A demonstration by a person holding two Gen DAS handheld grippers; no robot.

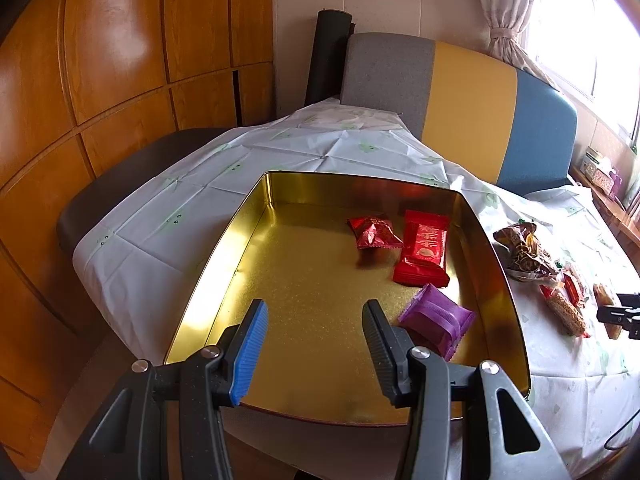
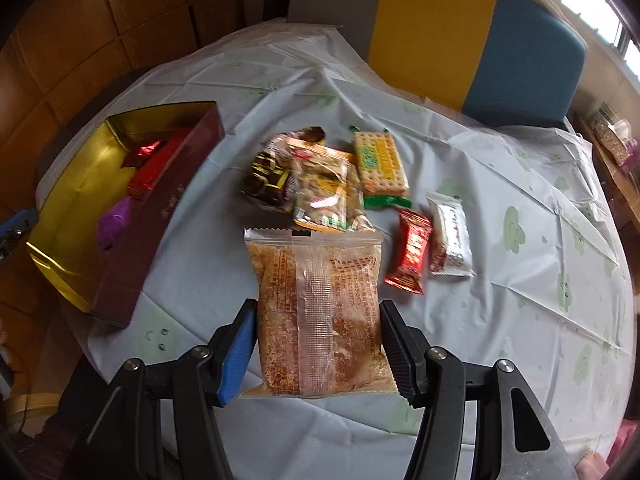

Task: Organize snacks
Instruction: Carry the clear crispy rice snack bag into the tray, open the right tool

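A gold tin box [image 1: 256,224] with dark red outer walls [image 2: 160,216] sits on the table's left. Inside lie a red foil snack [image 1: 374,231], a bright red packet [image 1: 423,253] and a purple packet [image 1: 437,319]. My left gripper [image 1: 314,346] hovers open over the tin's near edge, nothing between its fingers. My right gripper [image 2: 318,350] is shut on a clear packet of brown crumbly cake [image 2: 318,312], lifted above the tablecloth. On the cloth lie a dark wrapped snack [image 2: 268,184], a nut bag [image 2: 324,192], a cracker pack [image 2: 380,164], a red candy [image 2: 412,252] and a white bar [image 2: 450,236].
A white tablecloth with green prints [image 2: 500,184] covers the round table. A grey, yellow and blue chair back [image 1: 472,108] stands behind it. Wooden wall panels [image 1: 100,80] rise on the left and a window sill with boxes [image 1: 600,168] is at right.
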